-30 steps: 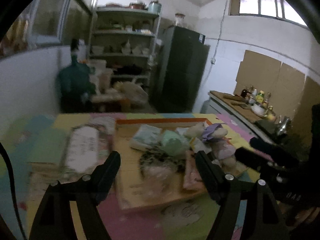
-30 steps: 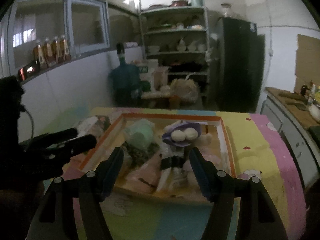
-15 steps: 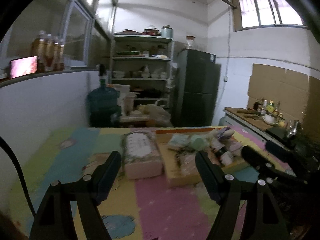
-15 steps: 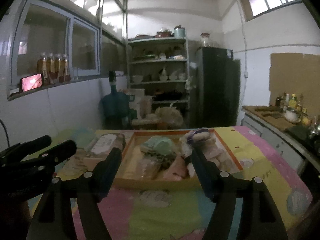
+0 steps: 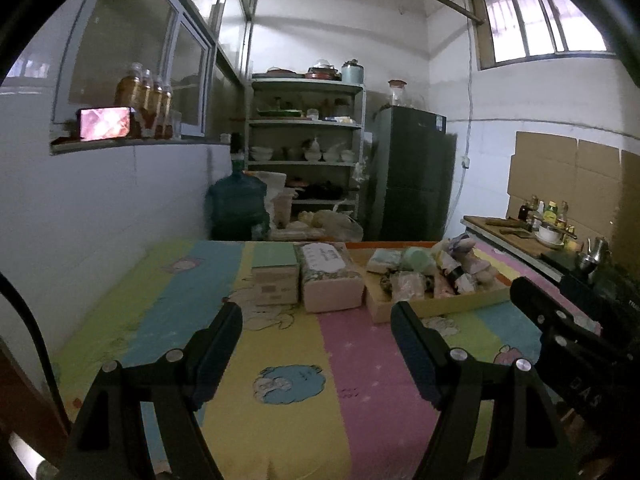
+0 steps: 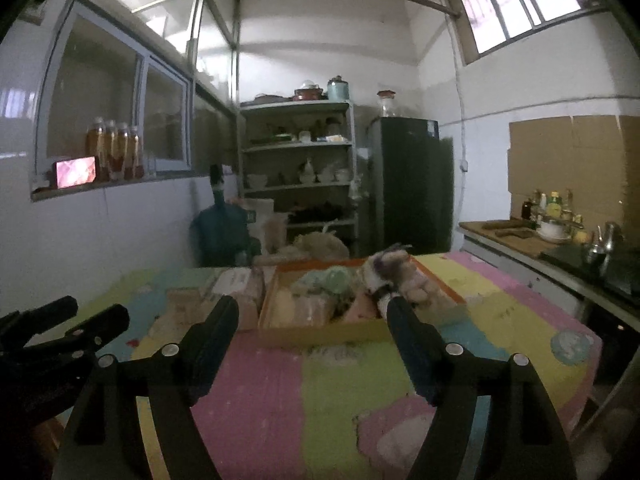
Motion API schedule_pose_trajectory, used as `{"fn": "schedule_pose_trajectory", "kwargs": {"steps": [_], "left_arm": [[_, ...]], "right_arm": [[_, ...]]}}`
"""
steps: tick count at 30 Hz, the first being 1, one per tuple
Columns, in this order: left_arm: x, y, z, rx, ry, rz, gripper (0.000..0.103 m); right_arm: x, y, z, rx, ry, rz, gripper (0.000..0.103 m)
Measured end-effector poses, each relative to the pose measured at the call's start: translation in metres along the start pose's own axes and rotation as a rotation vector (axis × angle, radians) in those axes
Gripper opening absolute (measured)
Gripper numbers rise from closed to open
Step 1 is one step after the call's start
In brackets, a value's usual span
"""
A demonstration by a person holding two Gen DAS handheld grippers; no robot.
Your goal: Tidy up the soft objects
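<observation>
Both claws have pulled back from the shallow wooden tray with orange rim (image 5: 440, 306), which a second ago filled the views and now lies well ahead. From the left: the counter under its pastel striped cartoon mat (image 5: 288, 360) meets the white wall, then broad bare mat spreads before the left claw (image 5: 316, 326), fingers apart on nothing. A small cardboard box with green top (image 5: 275, 280) and a rectangular floral tissue pack (image 5: 330, 280) stand side by side, touching the tray's left edge. Inside the tray lies the heap of soft toys and cloth bundles (image 6: 360, 288). The right claw (image 6: 312, 318) is opening, empty, with free mat on to the counter's right edge.
</observation>
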State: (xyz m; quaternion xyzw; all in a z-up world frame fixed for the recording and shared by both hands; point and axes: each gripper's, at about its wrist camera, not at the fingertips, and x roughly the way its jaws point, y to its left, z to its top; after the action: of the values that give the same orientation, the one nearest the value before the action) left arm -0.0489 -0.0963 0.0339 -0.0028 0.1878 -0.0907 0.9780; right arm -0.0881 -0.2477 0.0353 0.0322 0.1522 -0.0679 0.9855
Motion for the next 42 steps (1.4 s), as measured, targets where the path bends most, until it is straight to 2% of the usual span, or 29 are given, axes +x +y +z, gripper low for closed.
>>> {"fn": "schedule_pose_trajectory", "kwargs": {"steps": [7,22,42], "left_arm": [[-0.016,0.012,-0.004,-0.004,-0.014,0.017,0.077],[-0.026,0.023,-0.007,-0.019,-0.027,0.062,0.077],[-0.030,0.024,-0.008,-0.021,-0.033,0.065,0.077]], "right_arm": [[-0.012,0.019,-0.005,-0.031,0.071,0.034,0.078],[-0.018,0.033,-0.005,-0.053,0.075,0.054,0.078],[-0.020,0.037,-0.003,-0.056,0.069,0.058,0.078]]}}
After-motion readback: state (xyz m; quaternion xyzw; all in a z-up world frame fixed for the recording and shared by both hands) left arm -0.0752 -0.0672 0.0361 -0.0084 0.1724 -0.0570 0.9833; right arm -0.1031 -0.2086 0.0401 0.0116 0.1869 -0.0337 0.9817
